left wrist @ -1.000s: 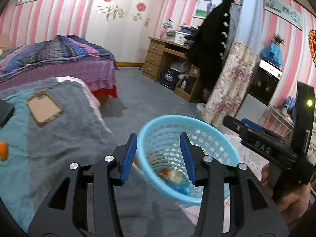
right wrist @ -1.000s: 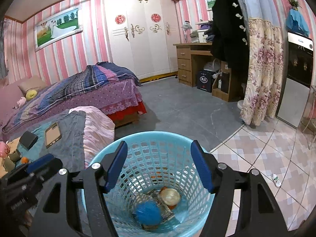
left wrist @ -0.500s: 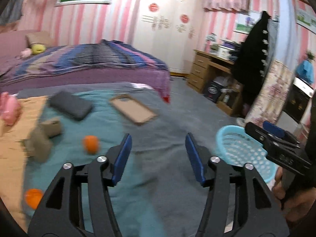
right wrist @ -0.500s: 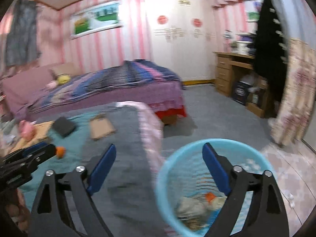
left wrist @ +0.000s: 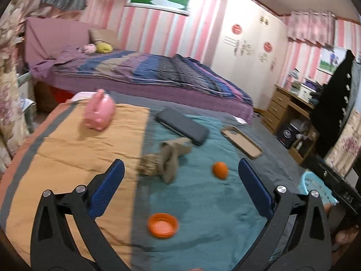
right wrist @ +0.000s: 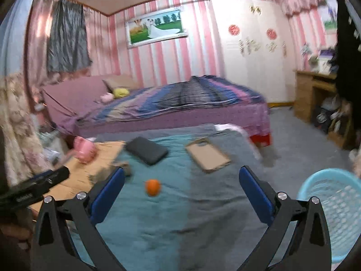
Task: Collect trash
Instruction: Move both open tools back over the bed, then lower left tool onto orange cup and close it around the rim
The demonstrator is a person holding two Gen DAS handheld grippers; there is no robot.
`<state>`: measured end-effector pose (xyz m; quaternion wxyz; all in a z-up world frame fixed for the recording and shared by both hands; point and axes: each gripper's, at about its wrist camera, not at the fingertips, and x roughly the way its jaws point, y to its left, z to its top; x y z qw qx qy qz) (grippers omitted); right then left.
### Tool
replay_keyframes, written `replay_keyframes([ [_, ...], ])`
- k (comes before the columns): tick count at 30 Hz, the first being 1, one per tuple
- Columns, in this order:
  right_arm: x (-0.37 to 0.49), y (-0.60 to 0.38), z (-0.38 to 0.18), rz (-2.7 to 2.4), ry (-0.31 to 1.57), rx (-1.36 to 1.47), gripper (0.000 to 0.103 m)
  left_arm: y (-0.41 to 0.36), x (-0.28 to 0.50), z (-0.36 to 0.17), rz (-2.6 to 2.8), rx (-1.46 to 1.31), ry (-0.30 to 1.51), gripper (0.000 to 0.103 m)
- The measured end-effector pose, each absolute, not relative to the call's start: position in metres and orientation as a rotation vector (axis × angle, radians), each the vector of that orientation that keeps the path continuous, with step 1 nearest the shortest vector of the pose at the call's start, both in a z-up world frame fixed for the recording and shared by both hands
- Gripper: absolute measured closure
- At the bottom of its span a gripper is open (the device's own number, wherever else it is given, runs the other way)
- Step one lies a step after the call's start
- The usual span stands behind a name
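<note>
The left gripper has its blue fingers spread wide apart with nothing between them, poised above the blanket that covers the near bed. The right gripper is the same: fingers wide apart, holding nothing, over the grey part of that blanket.

Taking the orange ball on the teal stripe as the landmark: an orange lid lies open side up on the blanket nearer the left gripper than the ball, framed between its fingers. To the ball's left, a little farther back, sits a crumpled tan bundle; it is too blurred to say what it is. Behind that bundle lies a dark flat case, and to the ball's right and farther back a tan phone case lies flat. Far to the ball's left, on the orange stripe, stands a pink piggy bank.

The blue basket stands on the floor off the blanket's right edge, well apart from the ball, beside the right gripper. Beyond everything is a purple bed.
</note>
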<state>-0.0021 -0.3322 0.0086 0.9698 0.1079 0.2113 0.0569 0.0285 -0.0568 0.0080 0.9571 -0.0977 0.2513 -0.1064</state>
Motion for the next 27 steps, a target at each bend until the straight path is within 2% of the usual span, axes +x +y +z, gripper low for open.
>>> replay_keyframes([
  [4, 0.013, -0.320, -0.003, 0.212, 0.549, 0.262, 0.004, -0.043, 0.029, 0.009, -0.201, -0.198, 0.498, 0.006],
  [19, 0.010, -0.314, 0.000, 0.105, 0.493, 0.288, 0.004, -0.030, 0.029, 0.005, -0.146, -0.126, 0.430, 0.005],
  [22, 0.007, -0.312, -0.004, 0.145, 0.395, 0.257, 0.004, -0.027, 0.032, 0.004, -0.143, -0.130, 0.435, 0.005],
  [27, 0.015, -0.313, -0.006, 0.190, 0.427, 0.281, 0.004, -0.026, 0.032, 0.003, -0.140, -0.115, 0.443, 0.005],
])
